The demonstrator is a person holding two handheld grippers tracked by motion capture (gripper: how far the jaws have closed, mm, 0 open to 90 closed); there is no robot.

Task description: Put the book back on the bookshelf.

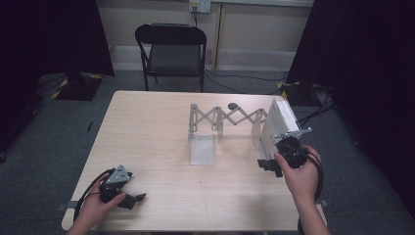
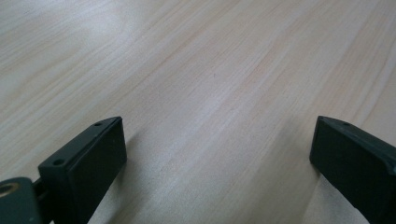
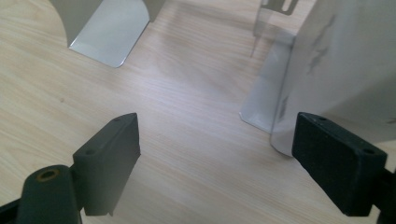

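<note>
A metal expanding rack (image 1: 230,117) with scissor links stands on the wooden table (image 1: 147,122), its left end plate (image 1: 201,148) resting flat and its right end plate (image 1: 279,122) upright and tilted. My right gripper (image 1: 270,165) is open just below that right end plate. In the right gripper view its jaws are spread wide, the right one close to the plate (image 3: 345,60), the left end plate (image 3: 109,32) farther off. My left gripper (image 1: 134,199) rests near the table's front left and is open over bare wood (image 2: 210,93), nothing between its jaws.
A black folding chair (image 1: 171,49) stands beyond the table's far edge. A small dark round object (image 1: 233,105) lies behind the rack. Cables run across the grey floor, and dark curtains hang at both sides.
</note>
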